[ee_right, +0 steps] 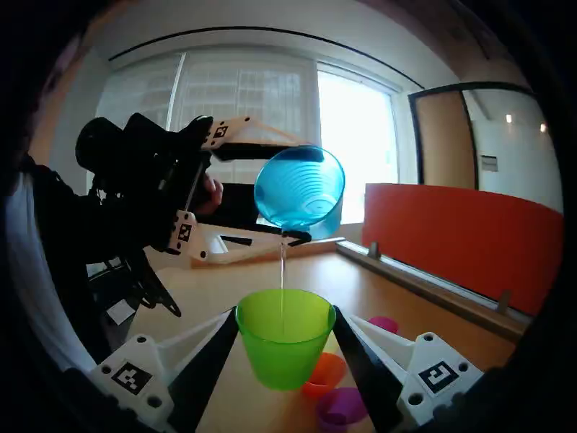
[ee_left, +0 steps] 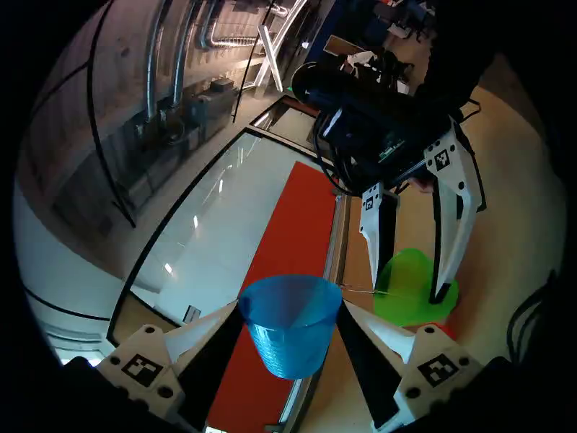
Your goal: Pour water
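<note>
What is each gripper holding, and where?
Left gripper grips the blue cup by its side walls, tipped and pouring. Right gripper grips the green cup by its side walls, upright beneath the stream.

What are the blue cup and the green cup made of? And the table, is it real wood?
The blue cup looks like thin see-through plastic: light glows through it and ridged rings show inside. The green cup seems similar plastic, smooth and glossy, also letting light through. The table looks wooden, tan and smooth, though it may be only a wood-look coating.
</note>
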